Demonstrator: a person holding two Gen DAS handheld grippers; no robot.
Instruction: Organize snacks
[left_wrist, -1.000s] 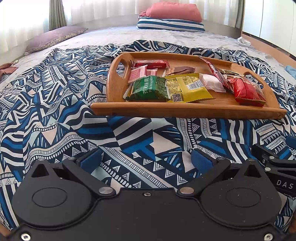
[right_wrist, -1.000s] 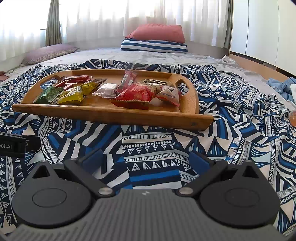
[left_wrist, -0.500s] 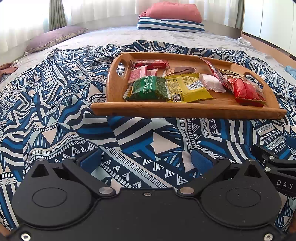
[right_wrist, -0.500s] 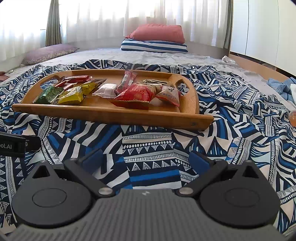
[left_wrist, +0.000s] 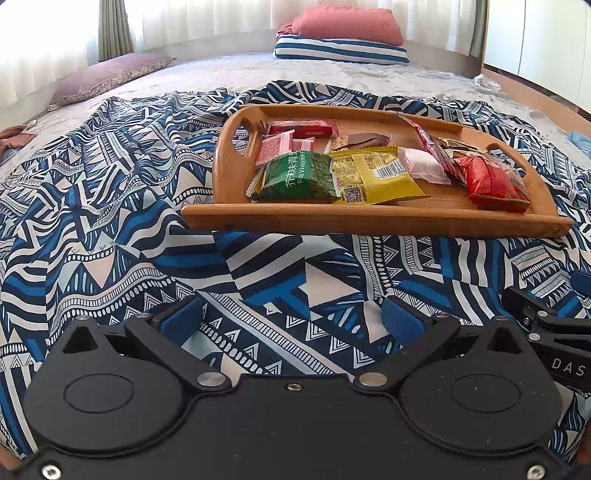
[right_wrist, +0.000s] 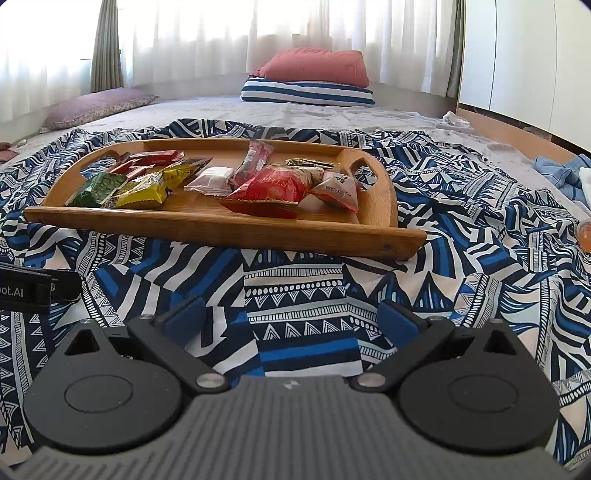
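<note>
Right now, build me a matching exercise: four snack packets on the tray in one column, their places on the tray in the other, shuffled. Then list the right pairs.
Things:
1. green packet
2. yellow packet
3. white packet
4. big red packet

Places on the wooden tray:
A. at the handle end nearer the right gripper
B. between the yellow and big red packets
C. at the handle end nearer the left gripper
D. directly beside the green packet, barcode up

Pairs: 1-C, 2-D, 3-B, 4-A
</note>
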